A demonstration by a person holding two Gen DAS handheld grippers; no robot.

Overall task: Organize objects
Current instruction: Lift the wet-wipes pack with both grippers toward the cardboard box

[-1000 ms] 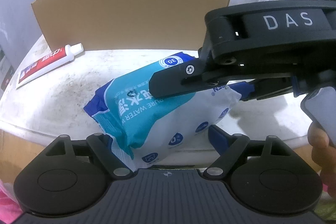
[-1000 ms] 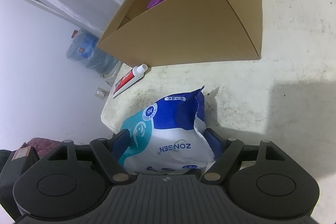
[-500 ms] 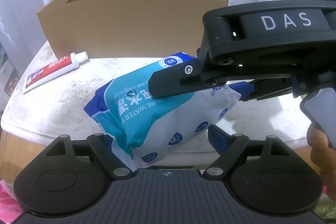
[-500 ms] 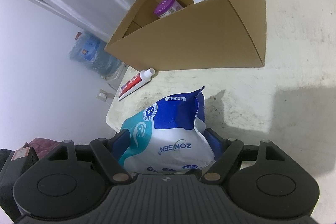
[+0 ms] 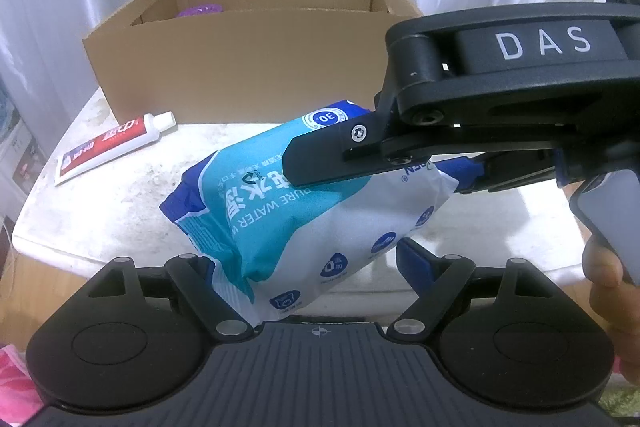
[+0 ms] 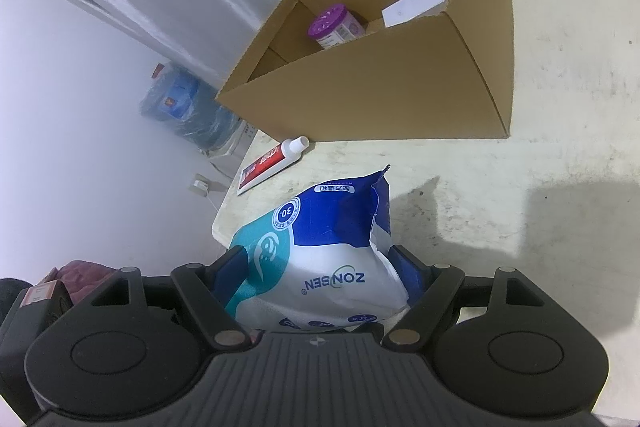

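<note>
A blue, teal and white pack of wet wipes [image 5: 304, 223] is held in the air above the white table's near edge. My left gripper [image 5: 308, 267] is shut on its near end. My right gripper [image 6: 320, 275] is shut on its other end; it also shows in the left wrist view [image 5: 384, 167], reaching in from the right. The pack fills the right wrist view's middle [image 6: 320, 255]. An open cardboard box [image 5: 248, 67] stands at the back of the table, also in the right wrist view [image 6: 384, 79]. A purple-lidded jar [image 6: 334, 27] and a white card [image 6: 416, 3] lie inside it.
A red and white toothpaste tube [image 5: 112, 147] lies on the table [image 5: 120, 211] left of the box, also in the right wrist view [image 6: 272, 159]. White curtains hang behind. A blue water bottle [image 6: 180, 107] stands on the floor beyond the table's left edge.
Both grippers have risen with the pack. The box interior, with the purple jar and white card, has come into view. Both grips are unchanged.
</note>
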